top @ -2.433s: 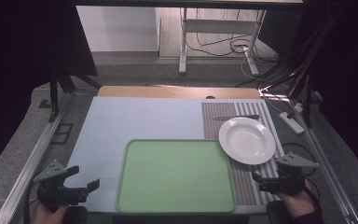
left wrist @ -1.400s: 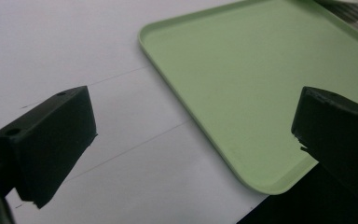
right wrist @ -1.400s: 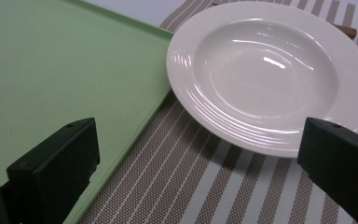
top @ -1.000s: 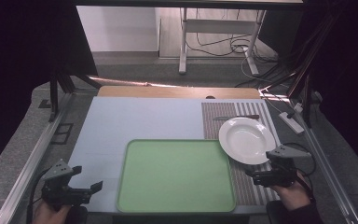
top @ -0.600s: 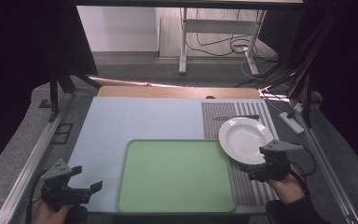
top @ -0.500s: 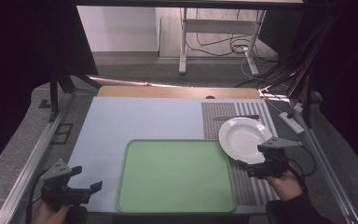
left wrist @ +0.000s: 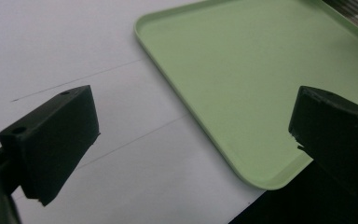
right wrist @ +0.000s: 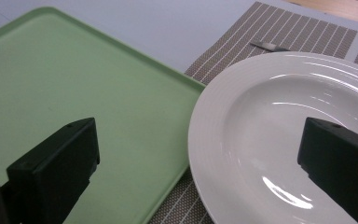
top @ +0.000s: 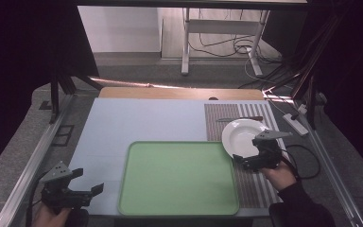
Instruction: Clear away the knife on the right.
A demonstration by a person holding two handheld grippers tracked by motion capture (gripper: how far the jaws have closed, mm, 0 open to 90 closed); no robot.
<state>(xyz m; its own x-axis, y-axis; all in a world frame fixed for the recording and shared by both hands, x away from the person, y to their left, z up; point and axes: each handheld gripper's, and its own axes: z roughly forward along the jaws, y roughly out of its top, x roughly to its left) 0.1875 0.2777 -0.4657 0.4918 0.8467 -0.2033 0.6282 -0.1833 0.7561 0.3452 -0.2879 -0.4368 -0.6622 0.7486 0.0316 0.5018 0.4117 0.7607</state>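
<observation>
A white plate rests on a striped placemat at the table's right. My right gripper hovers open at the plate's near-left rim, beside the corner of the green tray. In the right gripper view the plate lies between the spread jaws of that gripper, with the tray to its left. My left gripper is open at the table's near-left corner. In the left gripper view, that gripper looks over the tray's near corner with nothing between its jaws.
A metal utensil lies on the placemat just behind the plate; its tip peeks past the plate's rim. The pale blue tabletop stretches behind the tray. Metal frame rails run along both table sides.
My right gripper has moved forward and left from the table's near-right edge up to the plate's near rim. The left gripper has barely shifted.
</observation>
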